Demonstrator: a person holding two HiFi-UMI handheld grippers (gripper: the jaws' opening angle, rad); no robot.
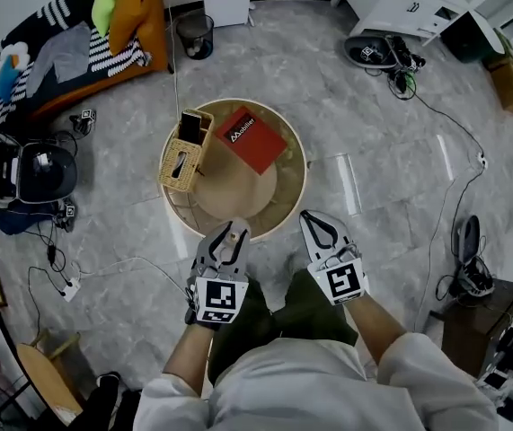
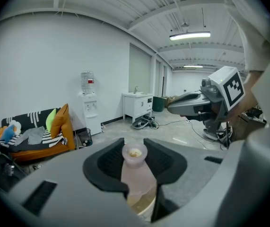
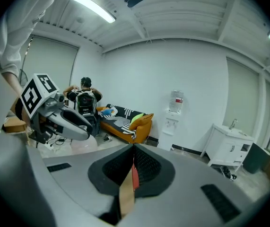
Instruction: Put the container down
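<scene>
My left gripper is shut on a small translucent pinkish container with an open round mouth and something yellowish inside. In the head view the container hangs over the near rim of the round wooden table. To its right, my right gripper is shut with nothing held, just above the table's near edge. In the right gripper view the jaws meet, and only a sliver of table and red book shows between them. The left gripper appears there at the left.
On the table lie a red book and a woven basket with a phone in it. Around it are a sofa with cushions, a bin, floor cables and white cabinets.
</scene>
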